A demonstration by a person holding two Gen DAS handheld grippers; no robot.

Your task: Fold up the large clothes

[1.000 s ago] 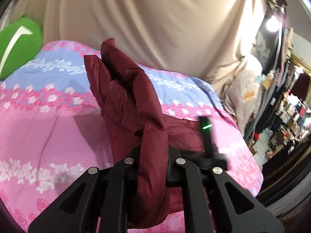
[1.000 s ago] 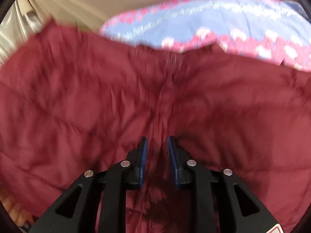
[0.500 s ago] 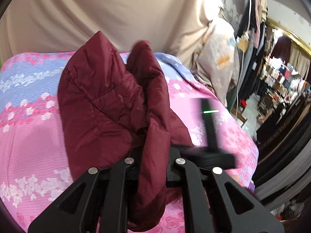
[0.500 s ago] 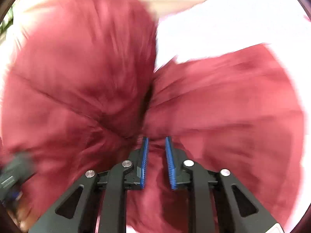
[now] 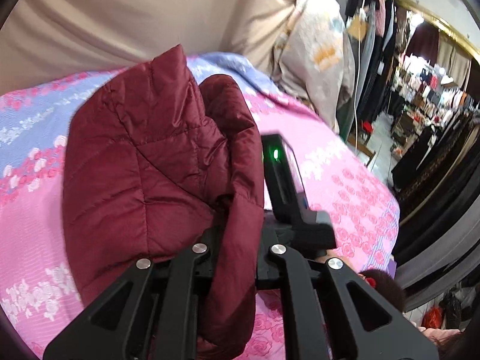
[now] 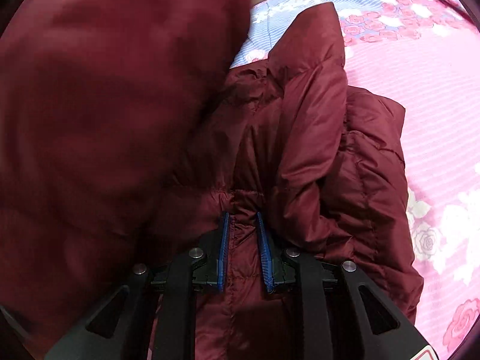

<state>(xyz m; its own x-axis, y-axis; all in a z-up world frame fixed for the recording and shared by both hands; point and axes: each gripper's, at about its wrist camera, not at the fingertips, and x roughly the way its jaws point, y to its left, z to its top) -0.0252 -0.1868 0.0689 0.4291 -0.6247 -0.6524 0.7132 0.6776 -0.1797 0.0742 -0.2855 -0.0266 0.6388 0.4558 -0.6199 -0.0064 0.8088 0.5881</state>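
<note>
floral bedspread [image 5: 345,162], beige curtain [image 5: 120,21], hanging clothes [image 5: 372,6].

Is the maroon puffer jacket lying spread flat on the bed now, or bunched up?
Bunched up. The maroon puffer jacket rises in puffy folds, pinched in both the left gripper and right gripper, above the floral bedspread.

The jacket [image 5: 156,180] hangs bunched above the bed [image 5: 345,186], between both hand-held grippers. A curtain [image 5: 120,15] hangs behind the bed; clothes racks [image 5: 420,105] stand to its right.

Dark red quilted jacket [image 5: 156,162]; pink and blue bedspread [image 5: 345,186] with rose bands; beige curtain [image 5: 135,15] far behind.
</note>
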